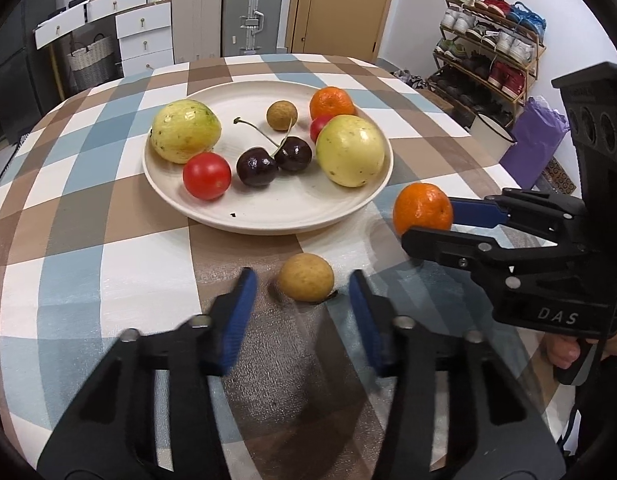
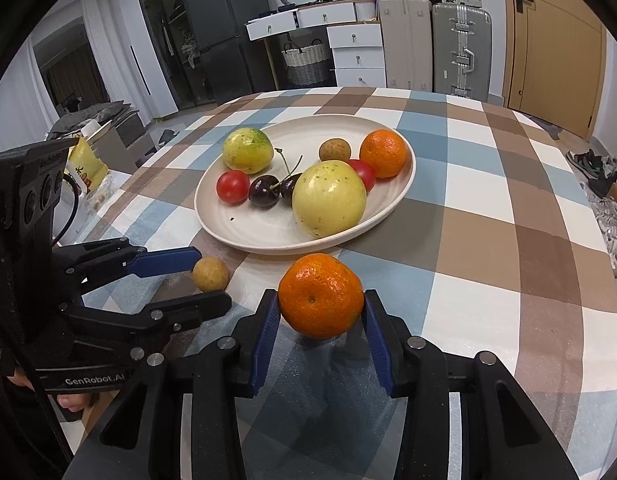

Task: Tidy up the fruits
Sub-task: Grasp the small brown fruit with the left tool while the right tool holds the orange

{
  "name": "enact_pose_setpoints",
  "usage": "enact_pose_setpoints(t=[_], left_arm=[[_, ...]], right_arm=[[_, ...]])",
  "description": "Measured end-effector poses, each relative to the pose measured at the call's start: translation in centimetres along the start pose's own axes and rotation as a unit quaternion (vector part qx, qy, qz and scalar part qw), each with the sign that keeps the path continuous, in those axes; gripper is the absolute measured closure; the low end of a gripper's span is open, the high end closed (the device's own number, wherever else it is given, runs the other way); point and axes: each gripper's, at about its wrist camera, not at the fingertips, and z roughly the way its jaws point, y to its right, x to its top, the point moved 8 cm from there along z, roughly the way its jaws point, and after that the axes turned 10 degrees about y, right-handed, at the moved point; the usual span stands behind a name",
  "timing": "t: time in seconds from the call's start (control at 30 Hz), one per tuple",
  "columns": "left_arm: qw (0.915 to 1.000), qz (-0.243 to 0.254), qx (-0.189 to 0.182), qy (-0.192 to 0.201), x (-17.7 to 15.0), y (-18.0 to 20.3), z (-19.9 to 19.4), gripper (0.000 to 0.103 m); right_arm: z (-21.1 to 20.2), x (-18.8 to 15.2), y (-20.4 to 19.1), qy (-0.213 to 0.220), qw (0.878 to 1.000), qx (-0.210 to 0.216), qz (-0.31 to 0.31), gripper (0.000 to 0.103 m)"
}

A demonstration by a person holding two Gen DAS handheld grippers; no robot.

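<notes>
Your right gripper [image 2: 320, 320] is clamped on the loose tangerine [image 2: 320, 296], both blue pads pressed to its sides just off the near rim of the plate [image 2: 268, 240]. Your left gripper [image 1: 302, 300] has its jaws astride the small tan longan [image 1: 305, 282], also just short of the plate's near rim, but a gap shows on both sides in the left wrist view, so it is not yet gripping. The fingers there are smeared with motion blur. The longan is small, round and sits free on the checked tablecloth [image 1: 88, 264], so a pad that lands off-centre could send it rolling away from the plate. The plate is already crowded: two cherries [image 1: 274, 160], tomatoes and pale round fruit. If you drop the tangerine onto that heap, it may bump one over the shallow rim.
</notes>
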Motion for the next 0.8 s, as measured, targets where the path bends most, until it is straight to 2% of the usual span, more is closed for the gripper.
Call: enact_pose_setpoints(t=[0.03,0.17,0.53,0.8], left_arm=[[1.0,-0.001,-0.003,-0.001,0.0,0.0,0.0,0.078],[0.9999,-0.005,-0.015,-0.001,-0.1,0.2,-0.1,0.078],[0.9998,-0.008,-0.013,0.008,0.2,0.0,-0.7,0.078],[0.9992,-0.015,-0.013,0.034,1.5,-0.4,-2.7,0.078]], right_arm=[[0.0,0.0,0.0,0.0,1.0,0.001,0.0,0.06],[0.0,0.0,0.0,0.001,1.0,0.0,0.0,0.06],[-0.4,0.1,-0.1,0.003,1.0,0.0,-0.001,0.06],[-1.9,1.2,-1.0,0.019,1.0,0.004,-0.006,0.06]])
